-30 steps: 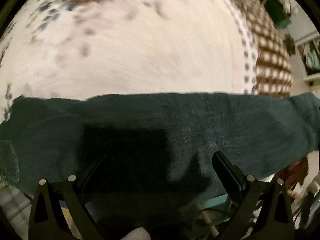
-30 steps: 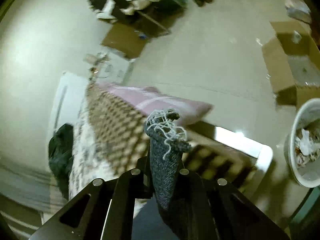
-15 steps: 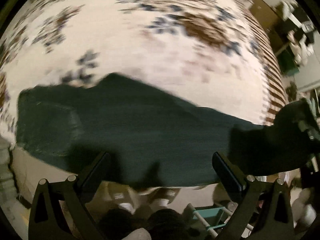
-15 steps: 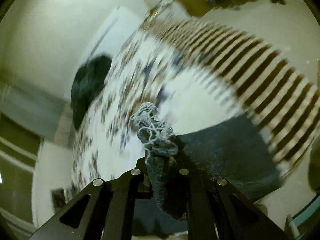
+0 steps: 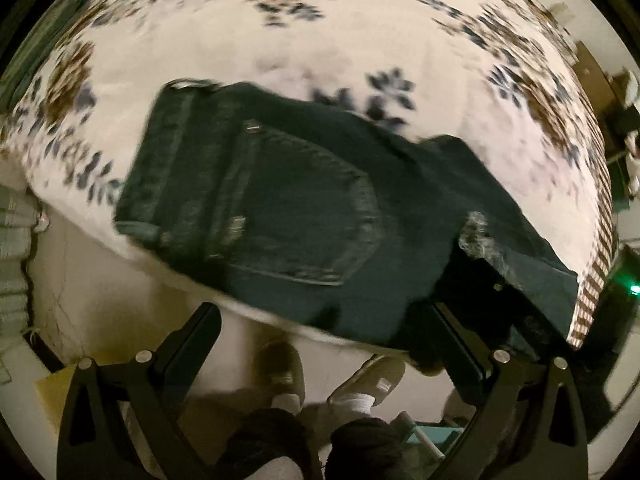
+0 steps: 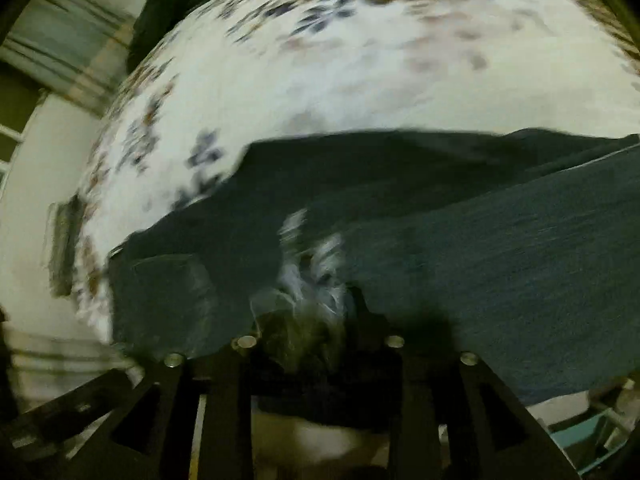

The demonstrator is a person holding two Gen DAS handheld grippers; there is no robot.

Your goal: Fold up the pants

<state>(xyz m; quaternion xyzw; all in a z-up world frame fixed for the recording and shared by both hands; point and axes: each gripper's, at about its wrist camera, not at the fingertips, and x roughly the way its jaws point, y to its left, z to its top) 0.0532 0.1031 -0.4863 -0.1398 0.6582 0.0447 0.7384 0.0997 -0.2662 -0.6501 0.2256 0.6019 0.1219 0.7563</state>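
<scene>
Starting at the right gripper (image 6: 316, 320): its jaws are closed narrow on the frayed hem (image 6: 308, 280) of one leg, white threads bunched up right between the fingers. That leg is being carried over the rest of the pants (image 6: 500, 280), with the denim stretched out to the right in the right wrist view. It's pretty blurred, so how flat the cloth sits can't be told.

The left gripper (image 5: 324, 340) is spread wide and nothing is held in it — it hangs just off the near edge of the bed, with the person's shoes (image 5: 280, 368) visible below on the floor.

The pants (image 5: 280, 208) are laid on the flowered bedspread (image 5: 360, 32), close to its near edge, seat side up, with the back pocket (image 5: 304, 208) and waistband (image 5: 168, 160) plain to see in the left wrist view. The frayed hem (image 5: 476, 236) can be spotted there too, on the right, above the seat area.

So the step in hand looks like the lengthwise fold: hem brought up toward the waistband. What's called for next, probably — the hem gets set down roughly level with the waistband and let go, and the loose half gets pinned or smoothed with the free left gripper so the layers don't slide off the edge.
</scene>
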